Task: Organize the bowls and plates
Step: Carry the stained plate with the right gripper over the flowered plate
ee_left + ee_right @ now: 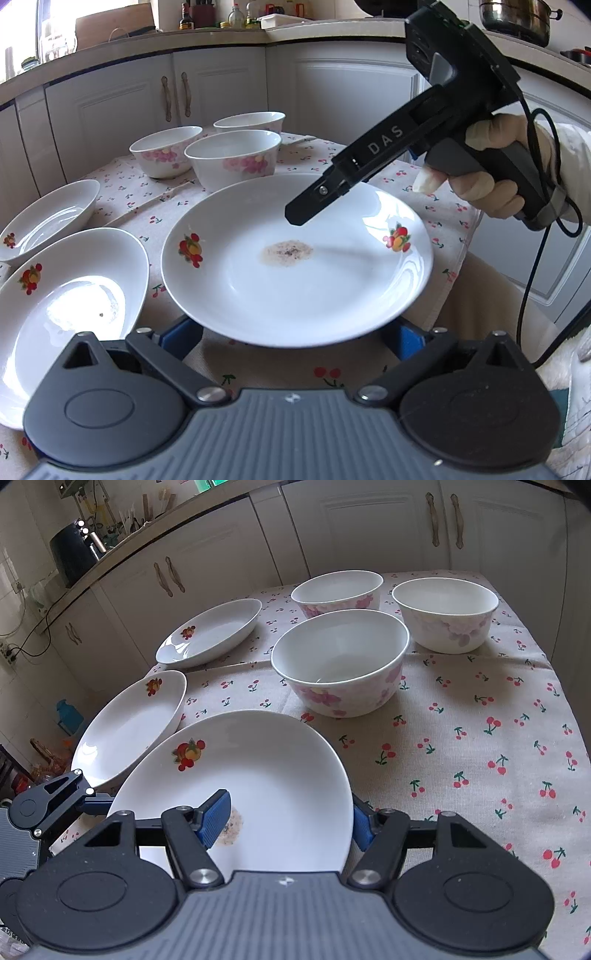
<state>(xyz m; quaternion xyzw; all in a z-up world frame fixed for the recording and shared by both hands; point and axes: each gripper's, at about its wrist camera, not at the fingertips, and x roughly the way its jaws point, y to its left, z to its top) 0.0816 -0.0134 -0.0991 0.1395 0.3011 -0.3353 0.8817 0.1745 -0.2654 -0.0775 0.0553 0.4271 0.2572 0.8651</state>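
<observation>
The right gripper [288, 821] stands wide open astride the stained plate [258, 775], one pad over its well, one outside the rim, gripping nothing. The left gripper's [295, 334] fingertips hide beneath that plate; I cannot tell its state. A glancing close could tip it onto the neighbouring plate [129, 723] at ten o'clock. Bowls [340, 661] crowd twelve.
</observation>
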